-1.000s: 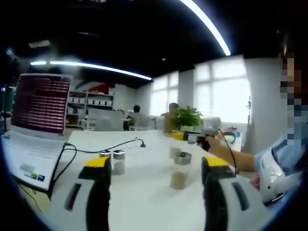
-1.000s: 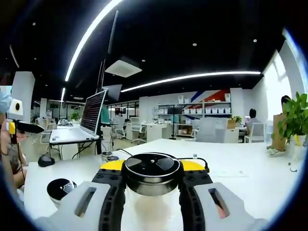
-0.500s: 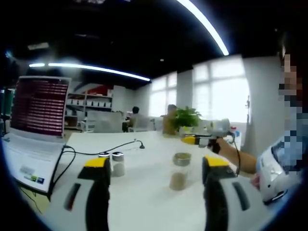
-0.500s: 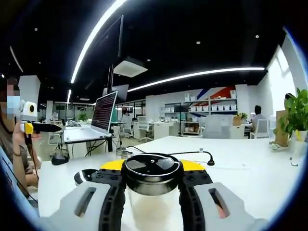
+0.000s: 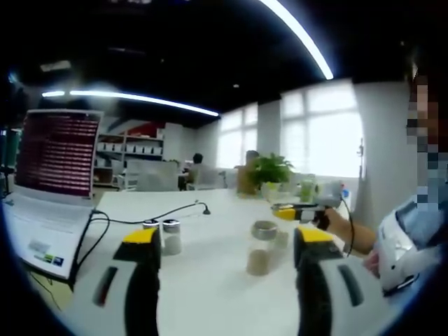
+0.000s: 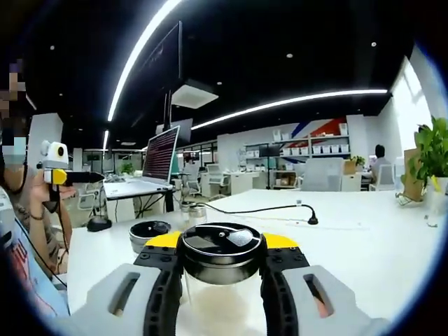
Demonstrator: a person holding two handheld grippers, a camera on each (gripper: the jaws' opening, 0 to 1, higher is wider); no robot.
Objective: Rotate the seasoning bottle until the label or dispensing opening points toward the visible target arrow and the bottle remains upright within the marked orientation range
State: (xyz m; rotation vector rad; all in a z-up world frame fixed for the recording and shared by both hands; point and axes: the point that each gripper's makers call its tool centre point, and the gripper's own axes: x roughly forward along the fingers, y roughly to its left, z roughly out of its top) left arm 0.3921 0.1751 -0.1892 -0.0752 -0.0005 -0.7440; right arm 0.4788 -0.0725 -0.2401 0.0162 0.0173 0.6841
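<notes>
My right gripper (image 6: 221, 264) is shut on a clear seasoning bottle (image 6: 220, 241) with a black lid and pale powder inside. The bottle stands upright between the jaws, just above the white table (image 6: 364, 245). In the left gripper view that gripper (image 5: 297, 212) is held by a hand at the right, over the far side of the table. A second bottle (image 5: 262, 248) with a grey lid and brown powder stands on the table ahead of my left gripper (image 5: 226, 239), whose jaws are open and apart from it. The same second bottle (image 6: 149, 234) is low at the left in the right gripper view.
An open laptop (image 5: 56, 175) sits at the table's left edge, with a black cable (image 5: 150, 217) running across the top. Two small shakers (image 5: 165, 234) stand near the cable. A potted plant (image 5: 269, 171) is at the far end. A person's sleeve (image 5: 409, 231) is at the right.
In the left gripper view the right gripper has moved right and a little lower with its bottle. The right gripper view has swung, bringing the second bottle closer. The left gripper has stayed still.
</notes>
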